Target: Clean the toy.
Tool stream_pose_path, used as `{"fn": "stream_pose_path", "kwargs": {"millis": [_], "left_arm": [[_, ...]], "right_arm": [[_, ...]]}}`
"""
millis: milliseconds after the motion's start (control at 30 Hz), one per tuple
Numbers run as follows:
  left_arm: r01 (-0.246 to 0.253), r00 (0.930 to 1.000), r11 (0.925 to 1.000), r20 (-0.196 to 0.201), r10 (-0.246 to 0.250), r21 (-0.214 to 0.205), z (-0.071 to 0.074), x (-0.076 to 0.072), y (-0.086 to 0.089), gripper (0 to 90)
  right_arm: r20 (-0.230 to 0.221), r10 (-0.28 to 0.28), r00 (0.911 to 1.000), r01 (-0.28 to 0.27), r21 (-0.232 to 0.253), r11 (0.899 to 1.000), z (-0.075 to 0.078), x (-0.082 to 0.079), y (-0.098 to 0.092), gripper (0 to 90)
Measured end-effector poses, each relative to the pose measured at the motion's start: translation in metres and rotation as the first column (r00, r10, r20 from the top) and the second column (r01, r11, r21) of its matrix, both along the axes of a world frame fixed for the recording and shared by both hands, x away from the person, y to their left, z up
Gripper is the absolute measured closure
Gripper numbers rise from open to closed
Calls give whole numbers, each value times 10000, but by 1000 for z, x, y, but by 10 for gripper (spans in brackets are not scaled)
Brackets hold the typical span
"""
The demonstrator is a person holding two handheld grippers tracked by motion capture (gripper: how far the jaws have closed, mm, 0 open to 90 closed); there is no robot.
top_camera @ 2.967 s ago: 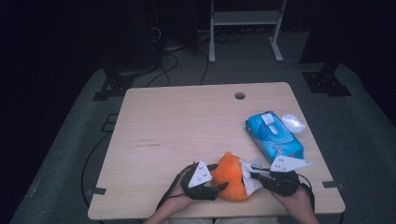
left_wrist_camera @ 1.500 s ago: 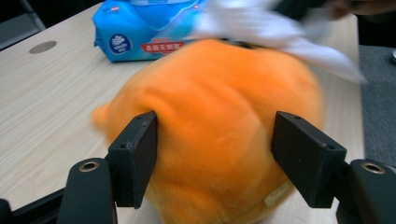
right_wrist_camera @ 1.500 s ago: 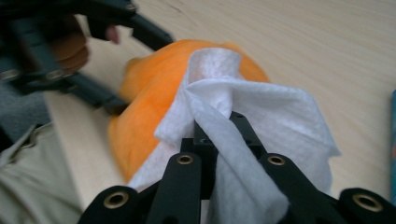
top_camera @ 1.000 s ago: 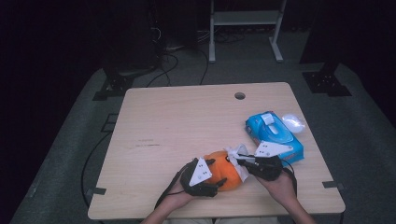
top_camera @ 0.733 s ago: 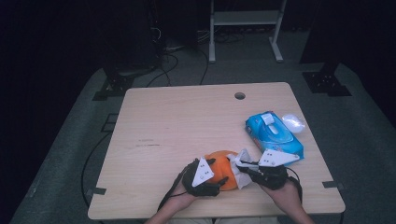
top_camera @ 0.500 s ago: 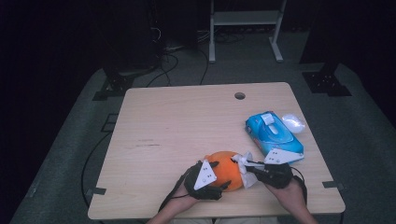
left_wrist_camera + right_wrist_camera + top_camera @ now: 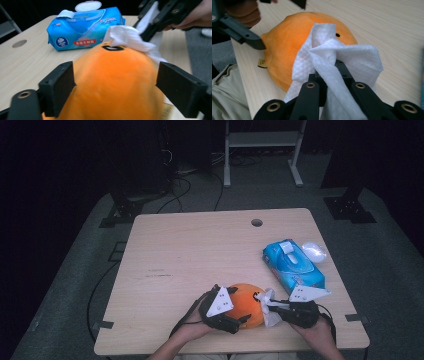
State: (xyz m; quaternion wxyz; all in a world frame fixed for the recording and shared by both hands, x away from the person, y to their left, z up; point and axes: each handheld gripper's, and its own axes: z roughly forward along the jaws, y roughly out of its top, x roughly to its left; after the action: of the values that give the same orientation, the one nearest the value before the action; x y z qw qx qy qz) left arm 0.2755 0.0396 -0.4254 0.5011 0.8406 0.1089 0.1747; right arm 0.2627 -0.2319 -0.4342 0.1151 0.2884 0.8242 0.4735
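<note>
Compared with the view one second earlier, the left gripper (image 7: 239, 320) has just been opening its jaws; the orange plush toy (image 7: 245, 303) sits between them, the left pad at or just beside the plush and the right pad standing clear of it in the left gripper view. In the high view the right gripper (image 7: 264, 306) now sits slightly lower toward the 6 o'clock edge of the table (image 7: 190, 250) than it did then, and the toy has kept its place near that edge, at about 5 o'clock of the table's centre. The right gripper's jaws are clamped tight on a white wipe (image 7: 332, 62), which is draped against the toy's surface at the toy's 3 o'clock side in the high view. The blue wipes pack (image 7: 85, 27) lies at 1 o'clock of the toy, well apart, its flip lid raised; it bears a red label band and a round white emblem, but the printing is too small and blurred to read. A small tag (image 7: 262, 63) on the toy's underside is likewise illegible. The toy's lower part is cut off by the frame in the left gripper view.
</note>
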Motion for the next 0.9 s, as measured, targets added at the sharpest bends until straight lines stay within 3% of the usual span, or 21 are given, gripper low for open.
{"fn": "stream_pose_path", "kwargs": {"millis": [100,200,267,367,433,567,667,733,900], "left_arm": [[159,9998,9997,-87,-158,209,0,9,-7,124],[349,9991,9993,-256,-346,146,-1,14,-13,120],[449,9985,9980,-348,-434,434,-1,17,-17,122],[271,9962,9968,-851,-206,752,-4,21,-19,168],[169,9954,9962,-956,-87,856,-7,19,-20,222],[-108,9962,9944,-849,198,1048,-10,15,-20,325],[-398,9974,9929,-552,462,1118,-9,12,-20,401],[-637,9971,9927,-342,675,1021,-11,9,-20,439],[-986,9946,9930,-271,1005,645,-10,7,-15,498]], "right_arm": [[51,70,10000,-71,114,9999,-1,0,-1,818],[98,105,9999,-107,185,9998,-2,1,0,818],[121,148,9998,-150,176,9997,-2,1,-1,818],[73,101,9999,-102,186,9998,-3,2,-2,816],[-3,58,10000,-58,187,9998,-5,4,-3,816],[-129,24,9999,-20,279,9996,-7,5,-6,815],[-221,-39,9997,46,307,9995,-8,4,-9,811],[-255,-63,9997,68,196,9998,-9,4,-11,812],[-513,-297,9982,297,-11,9996,-13,6,-20,812]]}}
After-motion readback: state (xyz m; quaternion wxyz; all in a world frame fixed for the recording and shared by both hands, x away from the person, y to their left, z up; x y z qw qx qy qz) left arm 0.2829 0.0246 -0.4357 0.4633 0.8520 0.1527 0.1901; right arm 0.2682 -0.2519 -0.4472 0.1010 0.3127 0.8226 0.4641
